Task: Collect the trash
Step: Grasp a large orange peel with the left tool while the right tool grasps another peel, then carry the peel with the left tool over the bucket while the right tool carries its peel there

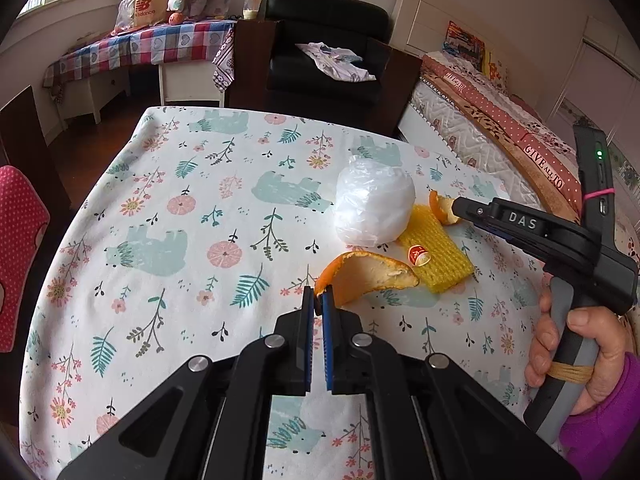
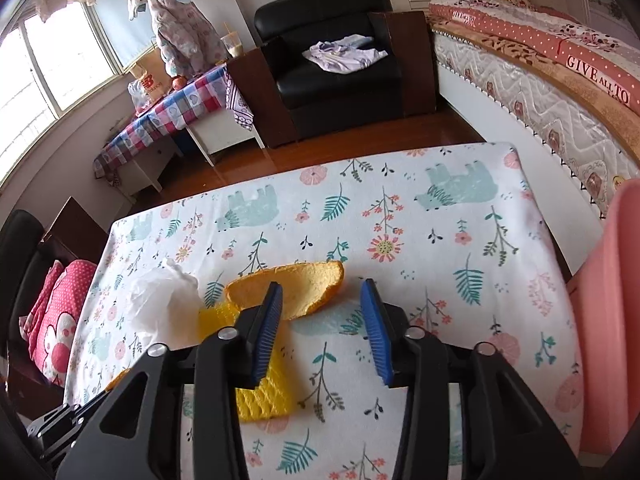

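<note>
A large orange peel (image 1: 372, 276) lies on the flowered tablecloth (image 1: 180, 216). My left gripper (image 1: 319, 300) is shut on the peel's near edge. Behind it sit a yellow foam fruit net (image 1: 434, 246), a crumpled clear plastic bag (image 1: 374, 206) and a small orange peel (image 1: 442, 208). My right gripper (image 2: 320, 292) is open above the table, its left finger over the large peel (image 2: 296, 286) and the foam net (image 2: 264, 388). The bag (image 2: 160, 304) lies to its left. In the left wrist view the right gripper's tip (image 1: 460, 208) is by the small peel.
A pink bin (image 2: 608, 312) stands at the table's right edge. Beyond the table are a black armchair (image 1: 324, 44) with clothes, a bed (image 1: 500, 120) on the right, and a checked-cloth side table (image 1: 140, 46). A red cushion on a chair (image 1: 20, 240) is at the left.
</note>
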`<move>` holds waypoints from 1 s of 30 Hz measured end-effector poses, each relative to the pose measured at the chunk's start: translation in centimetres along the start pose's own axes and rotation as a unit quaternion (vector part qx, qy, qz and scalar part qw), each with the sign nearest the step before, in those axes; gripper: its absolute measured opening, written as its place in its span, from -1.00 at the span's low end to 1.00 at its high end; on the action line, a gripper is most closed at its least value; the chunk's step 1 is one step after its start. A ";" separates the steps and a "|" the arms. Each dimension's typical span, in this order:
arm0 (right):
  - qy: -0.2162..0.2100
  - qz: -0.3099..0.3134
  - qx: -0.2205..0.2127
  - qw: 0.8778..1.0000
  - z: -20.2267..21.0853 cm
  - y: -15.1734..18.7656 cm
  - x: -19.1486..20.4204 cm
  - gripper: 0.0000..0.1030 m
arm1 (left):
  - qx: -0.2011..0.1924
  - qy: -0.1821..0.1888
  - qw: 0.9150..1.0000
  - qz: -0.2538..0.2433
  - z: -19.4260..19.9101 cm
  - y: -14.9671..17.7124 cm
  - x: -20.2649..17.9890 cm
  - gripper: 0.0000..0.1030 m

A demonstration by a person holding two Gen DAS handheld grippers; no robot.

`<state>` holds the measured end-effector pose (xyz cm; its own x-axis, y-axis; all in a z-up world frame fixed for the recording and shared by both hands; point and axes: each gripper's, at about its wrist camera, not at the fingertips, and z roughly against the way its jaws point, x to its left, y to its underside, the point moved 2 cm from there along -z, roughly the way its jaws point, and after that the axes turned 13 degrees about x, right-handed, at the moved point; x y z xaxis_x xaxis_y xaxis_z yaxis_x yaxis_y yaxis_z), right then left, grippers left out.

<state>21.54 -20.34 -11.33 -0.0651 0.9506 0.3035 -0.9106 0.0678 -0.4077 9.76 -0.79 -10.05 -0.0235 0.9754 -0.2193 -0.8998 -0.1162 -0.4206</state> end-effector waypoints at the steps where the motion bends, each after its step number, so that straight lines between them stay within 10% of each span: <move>1: -0.004 -0.002 0.005 1.000 -0.2 0.0 0.0 -0.55 | 0.000 0.000 1.000 0.001 0.0 0.0 0.1 -0.94; 7: 0.000 -0.005 0.006 1.000 0.2 0.6 -0.2 -0.85 | -0.004 0.000 1.000 0.002 0.4 0.2 0.1 -0.94; 30: 0.010 0.002 -0.061 0.998 10.4 8.2 -3.0 -0.88 | -0.031 -0.009 0.998 -0.053 3.5 0.9 -6.1 -0.93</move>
<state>9.97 -25.78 -6.59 -0.0597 0.9565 0.2857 -0.8534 0.0995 -0.5116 7.60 -6.22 -6.01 0.0613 0.9859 -0.1555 -0.8687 -0.0240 -0.4948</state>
